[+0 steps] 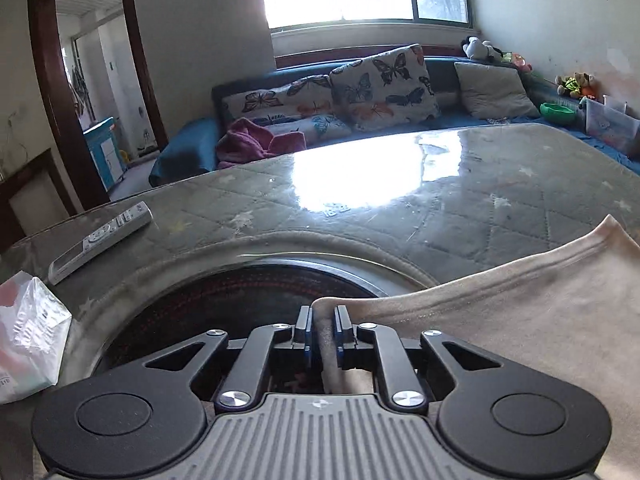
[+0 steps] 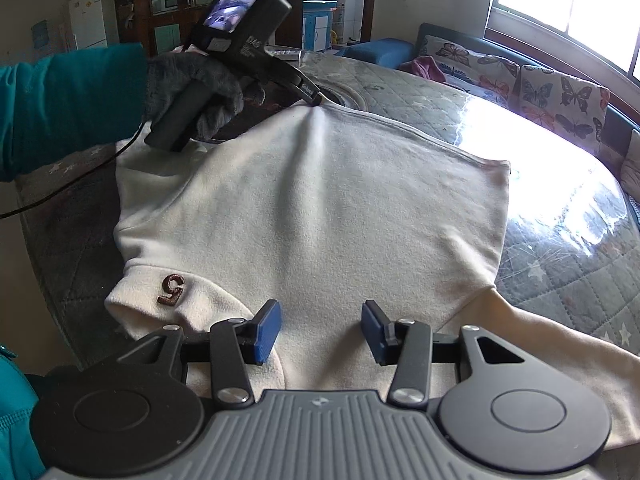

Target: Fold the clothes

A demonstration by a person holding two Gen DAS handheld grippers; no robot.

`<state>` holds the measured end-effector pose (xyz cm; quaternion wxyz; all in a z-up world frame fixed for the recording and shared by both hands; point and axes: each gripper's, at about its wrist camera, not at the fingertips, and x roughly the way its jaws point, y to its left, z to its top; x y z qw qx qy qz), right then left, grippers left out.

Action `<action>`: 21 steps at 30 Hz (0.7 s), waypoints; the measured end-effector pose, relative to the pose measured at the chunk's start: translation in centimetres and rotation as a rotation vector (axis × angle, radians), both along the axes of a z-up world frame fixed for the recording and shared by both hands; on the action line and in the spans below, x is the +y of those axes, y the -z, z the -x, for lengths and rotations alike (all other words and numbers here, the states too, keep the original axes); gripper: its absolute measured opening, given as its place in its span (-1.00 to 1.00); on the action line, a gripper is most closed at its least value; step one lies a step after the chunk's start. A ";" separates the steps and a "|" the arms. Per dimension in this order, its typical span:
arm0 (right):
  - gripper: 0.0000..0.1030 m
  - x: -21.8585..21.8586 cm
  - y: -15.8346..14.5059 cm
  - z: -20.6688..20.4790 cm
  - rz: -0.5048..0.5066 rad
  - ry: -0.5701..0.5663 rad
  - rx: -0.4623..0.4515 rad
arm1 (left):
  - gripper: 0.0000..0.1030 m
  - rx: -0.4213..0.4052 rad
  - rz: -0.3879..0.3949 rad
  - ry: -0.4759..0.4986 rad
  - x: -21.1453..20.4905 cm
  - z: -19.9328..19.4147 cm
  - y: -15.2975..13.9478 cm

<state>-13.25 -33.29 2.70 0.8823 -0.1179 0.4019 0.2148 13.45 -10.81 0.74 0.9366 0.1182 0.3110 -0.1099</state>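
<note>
A cream sweatshirt (image 2: 320, 208) lies spread on the round quilted table (image 2: 560, 264), with a brown "5" patch (image 2: 172, 290) on a cuff at the near left. My left gripper (image 1: 322, 322) is shut on the sweatshirt's edge (image 1: 500, 320), pinching a fold at its far side; it also shows in the right wrist view (image 2: 316, 100), held by a gloved hand. My right gripper (image 2: 321, 330) is open just above the near part of the sweatshirt, with nothing between its blue pads.
A remote control (image 1: 100, 242) and a plastic bag (image 1: 28, 336) lie on the table's left side. A dark round inset (image 1: 248, 300) sits in the table (image 1: 480, 184) beside the garment. A sofa with butterfly cushions (image 1: 380, 84) and a pink cloth (image 1: 256, 144) stands behind.
</note>
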 end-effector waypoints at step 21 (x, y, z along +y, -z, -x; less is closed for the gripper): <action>-0.07 0.2 0.2 0.1 0.012 0.005 -0.021 | -0.13 -0.073 0.106 -0.237 10.8 15.8 -2.9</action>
